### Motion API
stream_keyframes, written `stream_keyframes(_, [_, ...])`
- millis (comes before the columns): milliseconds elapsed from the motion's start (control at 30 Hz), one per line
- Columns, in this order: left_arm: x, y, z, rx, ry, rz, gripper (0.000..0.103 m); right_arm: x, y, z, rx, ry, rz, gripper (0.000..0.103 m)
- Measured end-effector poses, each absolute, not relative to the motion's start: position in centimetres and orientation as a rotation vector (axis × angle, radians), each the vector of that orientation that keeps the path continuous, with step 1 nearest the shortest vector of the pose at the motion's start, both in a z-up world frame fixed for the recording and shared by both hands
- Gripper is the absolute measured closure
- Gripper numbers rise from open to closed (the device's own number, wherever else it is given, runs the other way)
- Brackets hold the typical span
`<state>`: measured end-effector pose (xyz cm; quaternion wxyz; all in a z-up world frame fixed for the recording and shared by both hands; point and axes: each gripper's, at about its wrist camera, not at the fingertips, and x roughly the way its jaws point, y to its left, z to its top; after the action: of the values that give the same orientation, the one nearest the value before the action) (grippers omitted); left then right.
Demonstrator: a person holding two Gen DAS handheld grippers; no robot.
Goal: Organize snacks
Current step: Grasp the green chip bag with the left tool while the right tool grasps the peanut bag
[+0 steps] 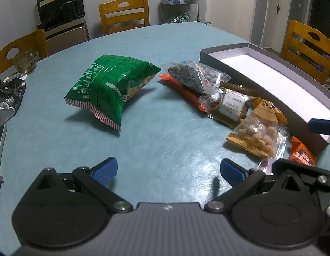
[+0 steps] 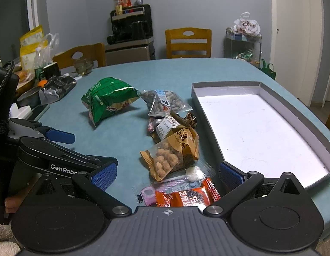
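snacks [image 2: 173, 147] lie beside grey box [image 2: 261, 128]; both tools spread, holding nothing.

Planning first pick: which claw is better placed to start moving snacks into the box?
Right. The right claw is open directly over the snack pile, beside the empty box. The left claw is open over bare table.

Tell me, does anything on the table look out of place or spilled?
Nothing is spilled. The snack packets lie in a loose overlapping heap beside the tray, which holds nothing yet. The green bag lies apart, crumpled.
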<state>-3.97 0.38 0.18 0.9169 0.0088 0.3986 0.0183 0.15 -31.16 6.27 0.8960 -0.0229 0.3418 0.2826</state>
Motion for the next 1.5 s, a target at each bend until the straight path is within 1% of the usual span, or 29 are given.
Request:
stream_keyframes(100, [-3.9,0.7,0.7,0.032,0.803,0.047,0.0,0.2,-31.1,6.4,-0.048,0.701,0.598,0.0])
stream_keyframes(333, [-1.8,3.1,3.7,0.052,0.729,0.085,0.0,1.3,-30.6,7.1,-0.069,0.673,0.585,0.0])
stream_keyframes(600, [2.5,5.8,5.9,0.046,0.728,0.093,0.0,3.0,-30.3,8.2,-0.026,0.665,0.581,0.0])
stream_keyframes(833, [5.7,5.6,4.3,0.073,0.731,0.094,0.0,3.6,-29.4,7.2,-0.021,0.693,0.559,0.0])
stream_keyframes(1000, [6.9,6.8,2.9,0.034,0.678,0.093,0.0,3.2,-28.6,6.4,-0.048,0.7,0.573,0.0])
stream_keyframes(1367, [7.4,9.3,0.8,0.019,0.589,0.157,0.0,3.6,-28.7,5.1,-0.014,0.738,0.582,0.0])
stream_keyframes(1500, [8.2,8.8,-0.2,0.022,0.597,0.13,0.0,4.1,-29.0,4.8,0.022,0.761,0.588,0.0])
